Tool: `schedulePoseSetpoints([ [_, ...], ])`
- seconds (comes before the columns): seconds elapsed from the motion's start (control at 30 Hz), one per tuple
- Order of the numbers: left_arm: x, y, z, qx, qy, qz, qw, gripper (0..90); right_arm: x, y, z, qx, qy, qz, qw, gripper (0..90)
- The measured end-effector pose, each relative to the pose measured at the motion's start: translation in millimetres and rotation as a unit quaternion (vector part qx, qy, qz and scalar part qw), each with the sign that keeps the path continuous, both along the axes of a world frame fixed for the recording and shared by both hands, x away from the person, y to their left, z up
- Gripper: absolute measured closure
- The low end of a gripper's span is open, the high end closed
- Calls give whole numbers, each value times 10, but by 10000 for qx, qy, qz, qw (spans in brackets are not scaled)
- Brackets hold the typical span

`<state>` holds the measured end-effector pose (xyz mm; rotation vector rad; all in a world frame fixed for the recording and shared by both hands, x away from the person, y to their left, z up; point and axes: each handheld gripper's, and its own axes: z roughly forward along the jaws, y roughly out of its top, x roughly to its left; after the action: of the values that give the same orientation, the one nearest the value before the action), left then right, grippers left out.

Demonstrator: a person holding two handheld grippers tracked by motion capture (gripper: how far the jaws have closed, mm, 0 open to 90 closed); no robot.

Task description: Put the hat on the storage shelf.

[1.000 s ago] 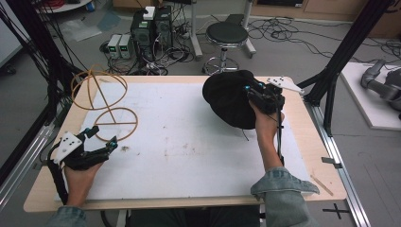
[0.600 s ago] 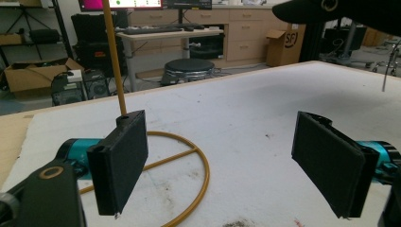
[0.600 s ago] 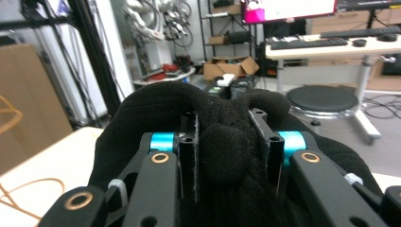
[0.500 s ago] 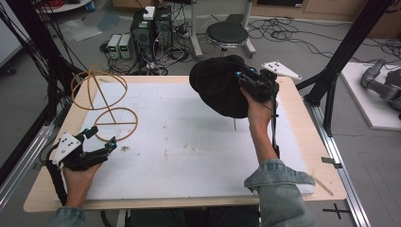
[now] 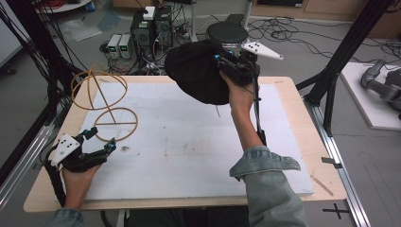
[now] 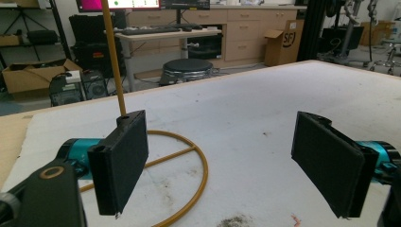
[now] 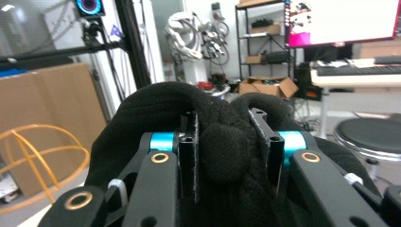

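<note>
Right gripper (image 5: 222, 64) clamped on black hat (image 5: 198, 75), held aloft over far edge of surface (image 5: 198, 156). Left gripper (image 5: 101, 137) gaped wide, empty, low at near left, just beside wire stand (image 5: 106, 106).

Right gripper (image 5: 226, 64), upper centre of frame, holds black hat (image 5: 198, 75) lifted above the table's (image 5: 293, 123) far edge; left gripper (image 5: 101, 142), lower left, rests jaws apart on the white mat (image 5: 189, 142) beside wire stand (image 5: 101, 101).
</note>
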<state>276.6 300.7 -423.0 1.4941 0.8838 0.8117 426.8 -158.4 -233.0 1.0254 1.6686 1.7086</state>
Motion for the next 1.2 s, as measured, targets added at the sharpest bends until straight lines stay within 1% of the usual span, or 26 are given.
schedulePoseSetpoints([
  [0.17, -16, 14, -7, 30, 3, 3, 10000, 200, 32, 183, 98, 104, -82, 225, 9997, 693],
  [0.2, -18, 15, -8, 22, 3, 1, 10000, 201, 42, 253, 130, 153, -111, 294, 9994, 693],
  [0.3, -24, 13, -6, 21, -9, -8, 10000, 200, 50, 310, 157, 195, -121, 359, 9991, 693],
  [0.47, -31, 4, -4, 38, -22, -33, 10000, 200, 84, 457, 225, 351, -139, 530, 9979, 693],
  [0.5, -33, 6, -3, 30, -11, -50, 10000, 201, 95, 516, 248, 420, -136, 592, 9973, 692],
  [0.57, -35, 11, -2, 43, -14, -50, 10000, 201, 98, 540, 255, 449, -130, 623, 9970, 692],
  [0.6, -34, 9, -4, 10, -27, -53, 10000, 201, 109, 603, 271, 472, -153, 678, 9965, 692],
  [0.77, -47, 25, -2, -1, -34, -38, 10000, 201, 126, 778, 307, 524, -175, 860, 9948, 692],
  [0.8, -51, 32, -1, 17, -31, -34, 10000, 201, 126, 778, 307, 524, -175, 860, 9948, 692],
  [0.83, -55, 34, -1, -2, -33, -34, 10000, 201, 126, 851, 318, 520, -233, 922, 9941, 692],
  [0.87, -59, 38, -2, -9, -33, -29, 10000, 201, 126, 851, 318, 520, -233, 922, 9941, 692],
  [0.9, -63, 48, -1, 26, -29, -30, 10000, 201, 127, 889, 321, 540, -239, 969, 9935, 692],
  [0.93, -66, 45, -3, -12, -38, -21, 10000, 201, 131, 968, 324, 547, -220, 1050, 9927, 692],
  [0.97, -68, 46, -4, -18, -36, -23, 10000, 201, 131, 968, 324, 547, -220, 1050, 9927, 692],
  [1.0, -71, 47, -5, -16, -35, -24, 10000, 201, 139, 1036, 320, 551, -234, 1141, 9917, 692],
  [1.07, -75, 49, -5, -8, -45, -35, 10000, 201, 139, 1069, 318, 549, -243, 1169, 9913, 692],
  [1.13, -82, 53, -3, 10, -37, -26, 10000, 201, 147, 1156, 313, 566, -252, 1293, 9897, 692],
  [1.17, -83, 53, -4, -5, -44, -23, 10000, 201, 147, 1156, 313, 566, -252, 1293, 9897, 692],
  [1.2, -85, 55, -5, -1, -46, -17, 10000, 201, 150, 1187, 311, 588, -237, 1340, 9889, 692],
])
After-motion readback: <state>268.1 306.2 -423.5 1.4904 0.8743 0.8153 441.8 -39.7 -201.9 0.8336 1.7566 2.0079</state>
